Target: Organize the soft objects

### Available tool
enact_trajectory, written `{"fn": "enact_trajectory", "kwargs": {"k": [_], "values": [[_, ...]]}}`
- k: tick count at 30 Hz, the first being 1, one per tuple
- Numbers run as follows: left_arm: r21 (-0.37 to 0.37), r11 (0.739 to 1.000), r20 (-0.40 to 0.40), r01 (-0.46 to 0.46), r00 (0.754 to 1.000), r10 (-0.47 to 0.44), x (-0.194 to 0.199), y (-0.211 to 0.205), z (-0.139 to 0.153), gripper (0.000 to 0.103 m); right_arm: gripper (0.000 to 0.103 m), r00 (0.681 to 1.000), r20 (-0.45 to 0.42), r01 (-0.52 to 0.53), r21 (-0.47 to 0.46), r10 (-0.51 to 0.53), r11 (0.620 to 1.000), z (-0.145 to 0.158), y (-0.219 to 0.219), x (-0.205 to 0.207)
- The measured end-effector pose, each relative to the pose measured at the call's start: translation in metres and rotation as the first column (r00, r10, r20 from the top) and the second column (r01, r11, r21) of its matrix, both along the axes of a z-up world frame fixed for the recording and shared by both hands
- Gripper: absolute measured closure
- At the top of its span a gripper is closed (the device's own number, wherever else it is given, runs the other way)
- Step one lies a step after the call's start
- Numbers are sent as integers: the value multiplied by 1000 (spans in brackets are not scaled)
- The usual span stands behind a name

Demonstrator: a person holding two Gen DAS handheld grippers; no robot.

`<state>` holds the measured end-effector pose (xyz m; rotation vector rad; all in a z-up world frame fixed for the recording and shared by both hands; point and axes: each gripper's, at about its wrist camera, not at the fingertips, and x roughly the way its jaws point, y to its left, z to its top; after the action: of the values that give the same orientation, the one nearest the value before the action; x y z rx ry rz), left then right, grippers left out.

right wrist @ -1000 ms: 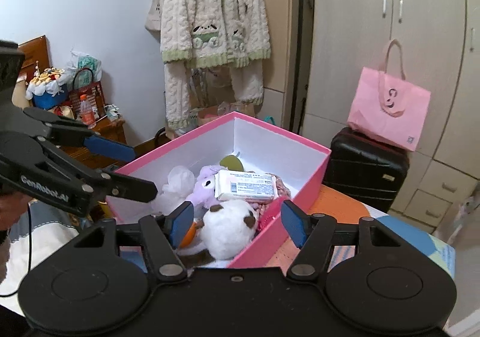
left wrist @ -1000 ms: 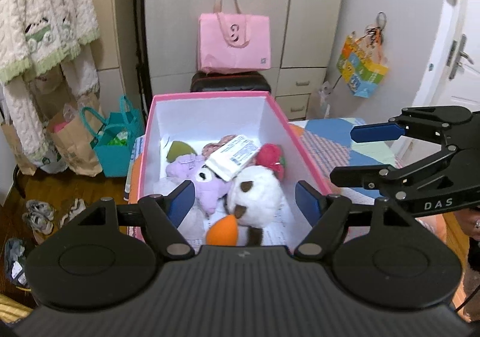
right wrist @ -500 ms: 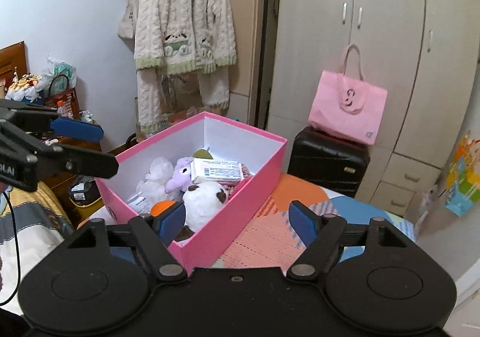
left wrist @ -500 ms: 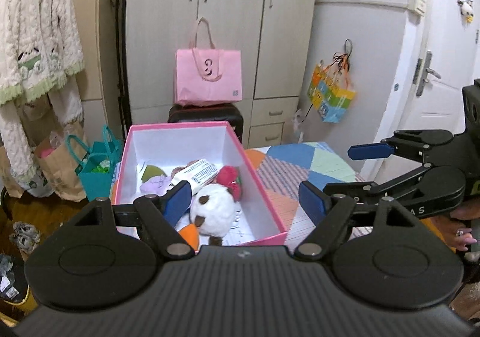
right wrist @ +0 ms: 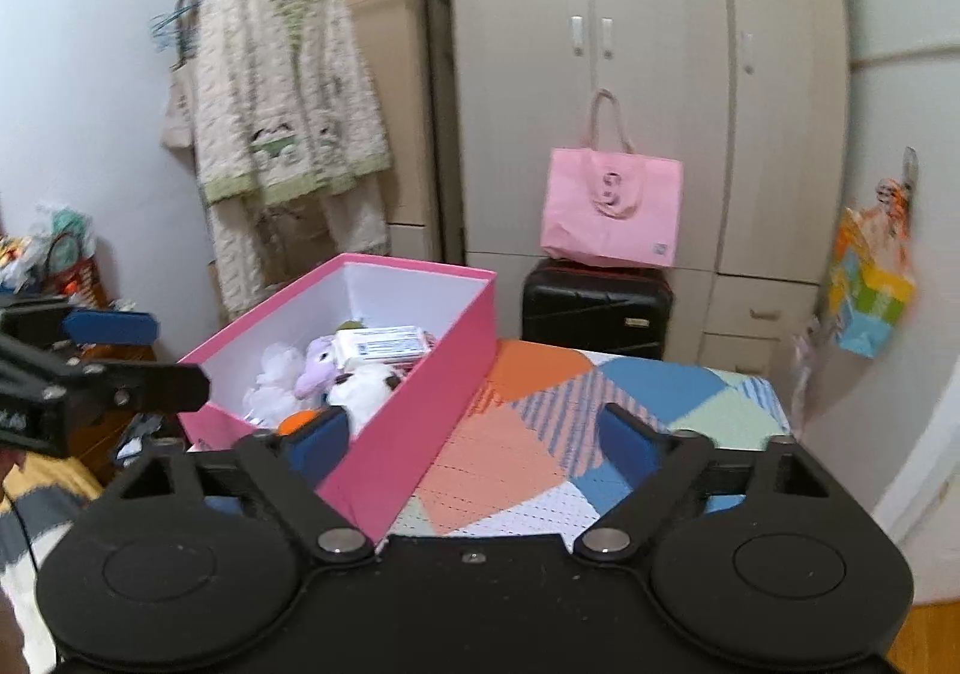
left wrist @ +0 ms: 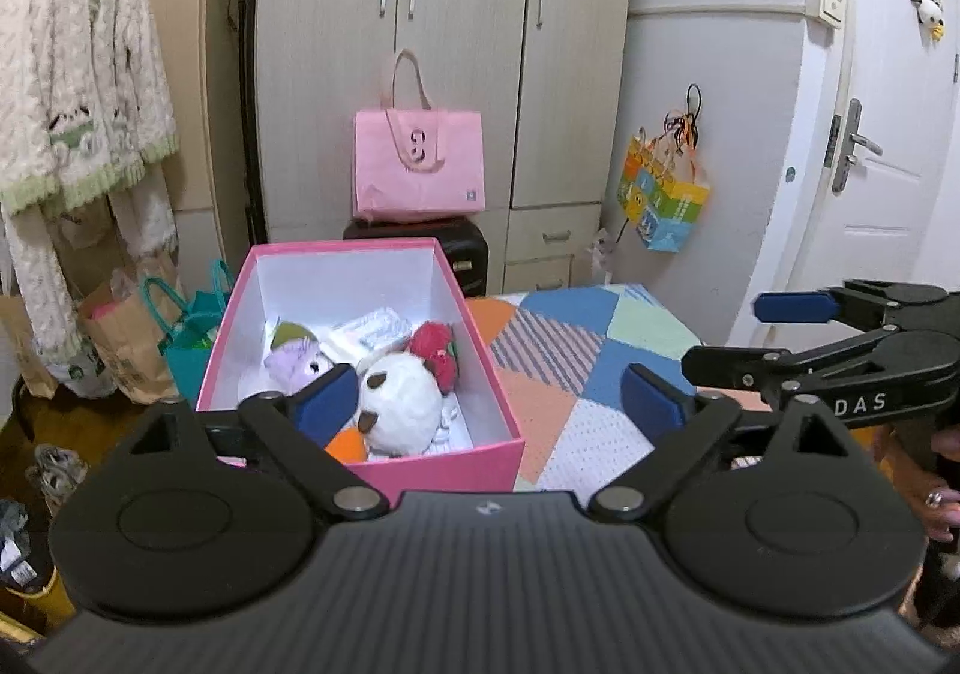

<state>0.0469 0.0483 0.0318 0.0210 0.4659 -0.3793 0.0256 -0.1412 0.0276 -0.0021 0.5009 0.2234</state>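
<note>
Sitting on the patchwork-covered desk (left wrist: 576, 374), the pink box (left wrist: 384, 470) holds the soft toys: a white plush (left wrist: 399, 404), a purple plush (left wrist: 294, 362) behind it. Both the left gripper (left wrist: 489, 404) and right gripper (right wrist: 471, 434) hover near the box, fingers spreading wider, nothing between them.

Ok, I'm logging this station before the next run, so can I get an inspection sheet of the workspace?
Surface: patchwork cover, mostly bare.
Job's things: pink box holds white plush, purple plush, red plush, wrapped packet.
Clutter: nothing seen on the cover.
Grippers: left gripper and right gripper both opening, nothing between the jaws.
Cables: thin black cord at the left edge of the right view.
Surroundings: wardrobe, pink tote on black suitcase, hanging cardigan.
</note>
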Motion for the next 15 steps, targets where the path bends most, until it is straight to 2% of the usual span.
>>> {"fn": "enact_trajectory", "kwargs": {"k": [5, 9, 11, 15], "values": [[39, 996, -7, -75, 997, 75, -9, -9, -1, 1, 3, 999, 3, 39, 0, -39, 999, -3, -3, -8], [28, 995, -13, -99, 995, 100, -16, -11, -5, 1, 0, 992, -25, 124, -32, -125, 992, -7, -2, -11], [27, 993, -16, -116, 993, 117, -18, -11, -7, 0, 0, 994, -14, 108, -60, -109, 992, -8, 0, -17], [32, 993, -3, -115, 993, 115, -24, -11, -8, 0, 0, 994, -29, 108, -10, -108, 994, -3, -7, -27]]}}
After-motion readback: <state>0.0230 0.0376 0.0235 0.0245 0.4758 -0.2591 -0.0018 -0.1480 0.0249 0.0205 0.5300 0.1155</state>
